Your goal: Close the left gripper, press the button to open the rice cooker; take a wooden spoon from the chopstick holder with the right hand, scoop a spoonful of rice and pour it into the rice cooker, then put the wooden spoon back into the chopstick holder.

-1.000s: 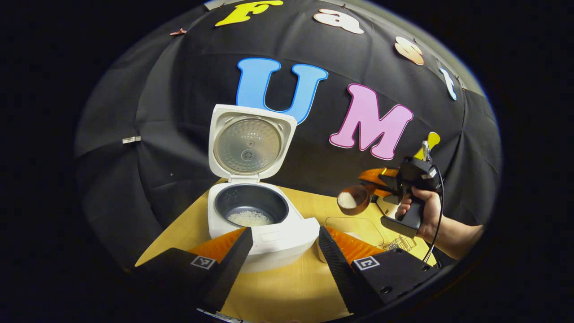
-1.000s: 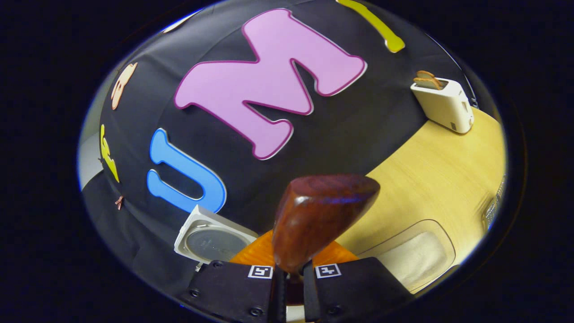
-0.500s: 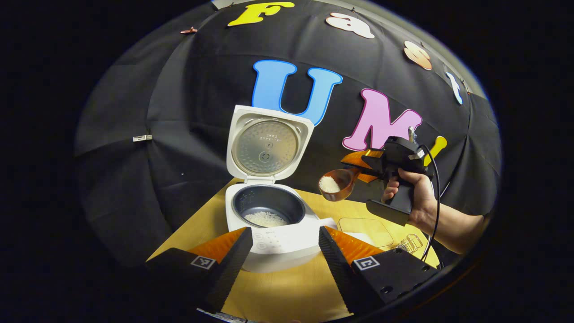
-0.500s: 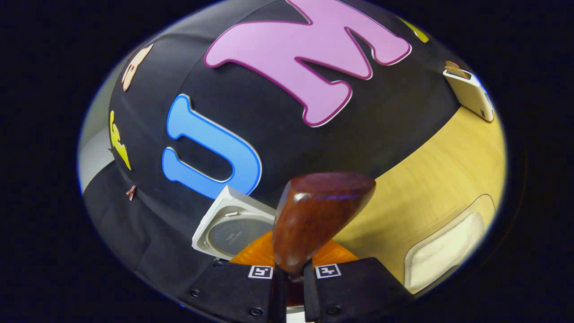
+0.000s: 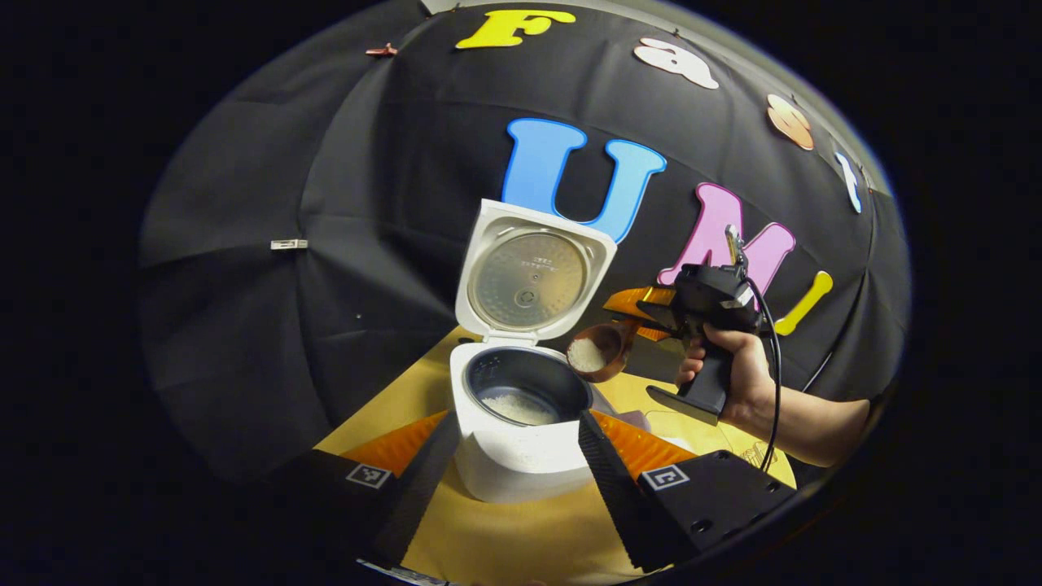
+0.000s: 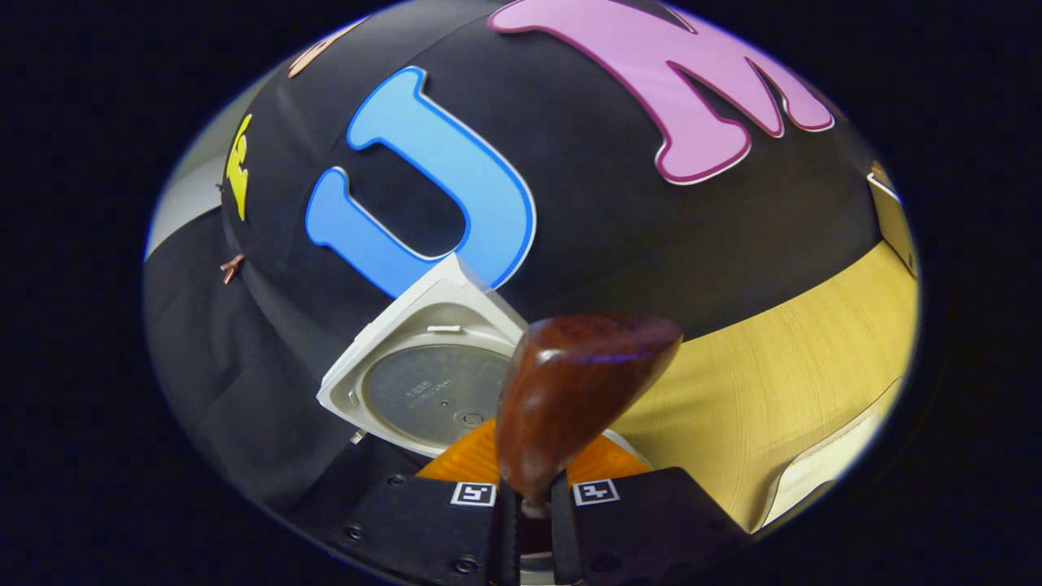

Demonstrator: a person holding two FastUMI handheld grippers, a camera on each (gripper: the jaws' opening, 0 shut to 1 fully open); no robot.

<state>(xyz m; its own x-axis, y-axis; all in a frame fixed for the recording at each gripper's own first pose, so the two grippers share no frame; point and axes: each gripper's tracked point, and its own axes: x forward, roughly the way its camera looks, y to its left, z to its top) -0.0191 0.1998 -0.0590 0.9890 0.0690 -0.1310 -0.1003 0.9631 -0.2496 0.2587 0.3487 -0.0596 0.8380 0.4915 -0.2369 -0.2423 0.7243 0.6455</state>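
Observation:
The white rice cooker [image 5: 521,456] stands with its lid [image 5: 531,275] raised, and some rice [image 5: 518,407] lies in the dark inner pot. My left gripper [image 5: 517,423] hovers open in front of it, one finger on each side of the cooker's front and apart from it. Farther right, a hand holds my right gripper [image 5: 641,317], shut on the handle of the wooden spoon [image 5: 596,354]. The spoon's bowl carries rice and hangs just above the pot's right rim. In the right gripper view the spoon's underside [image 6: 580,389] rises from my right gripper [image 6: 529,506], with the lid [image 6: 423,382] behind it.
The cooker sits on a light wooden table [image 6: 773,382]. A clear shallow container [image 5: 680,422] lies on the table to the cooker's right; it shows as a pale shape [image 6: 822,472] at the lower right. A white toaster [image 6: 894,220] stands at the far right edge.
My right gripper has carried the rice-filled spoon left, from over the clear container to the pot's right rim. My left gripper has swung left, so the cooker sits farther right in its view.

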